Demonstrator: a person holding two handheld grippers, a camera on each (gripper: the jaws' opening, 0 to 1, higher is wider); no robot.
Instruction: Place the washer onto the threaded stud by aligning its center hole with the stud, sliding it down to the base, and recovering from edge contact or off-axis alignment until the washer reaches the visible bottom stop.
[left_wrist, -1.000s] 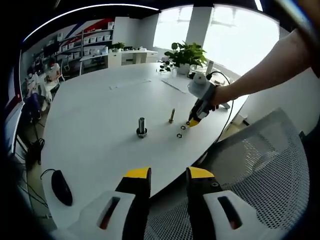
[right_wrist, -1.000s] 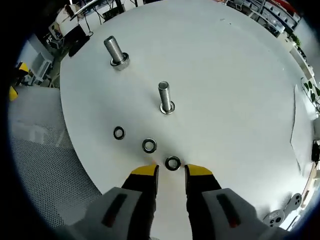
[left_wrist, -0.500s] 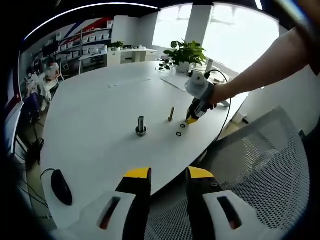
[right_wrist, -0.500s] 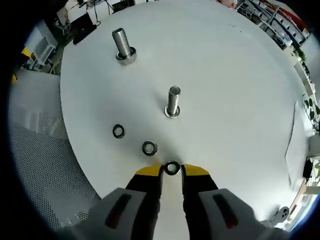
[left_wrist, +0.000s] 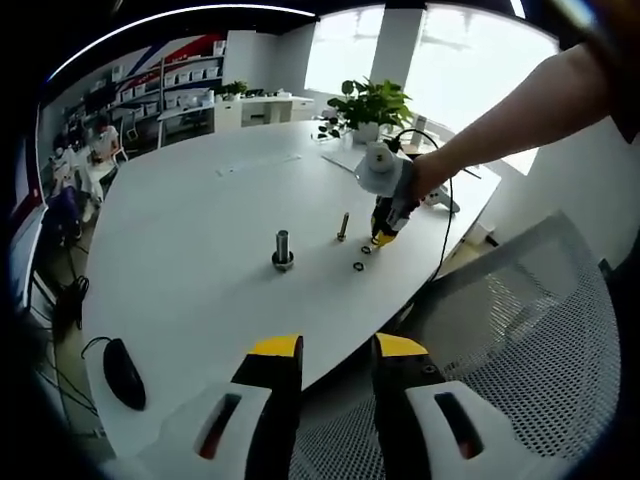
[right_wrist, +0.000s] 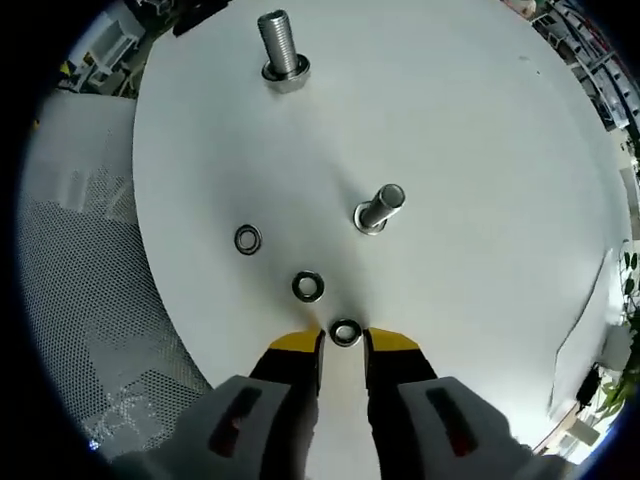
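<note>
Right gripper view: the right hand-held gripper (right_wrist: 343, 340) stands low over the white bench (right_wrist: 480, 150), its yellow-tipped jaws closed on a washer (right_wrist: 345, 332). Two more washers (right_wrist: 308, 287) lie just beyond on the left. Farther off stand a threaded stud (right_wrist: 378, 209) and a larger bolt (right_wrist: 281, 45). Left gripper view: the left hand-held gripper (left_wrist: 338, 348) hovers off the near bench edge, jaws parted and empty.

Small dark washer (right_wrist: 345, 332) lies flat on the table, near the upright threaded stud (right_wrist: 378, 209).
</note>
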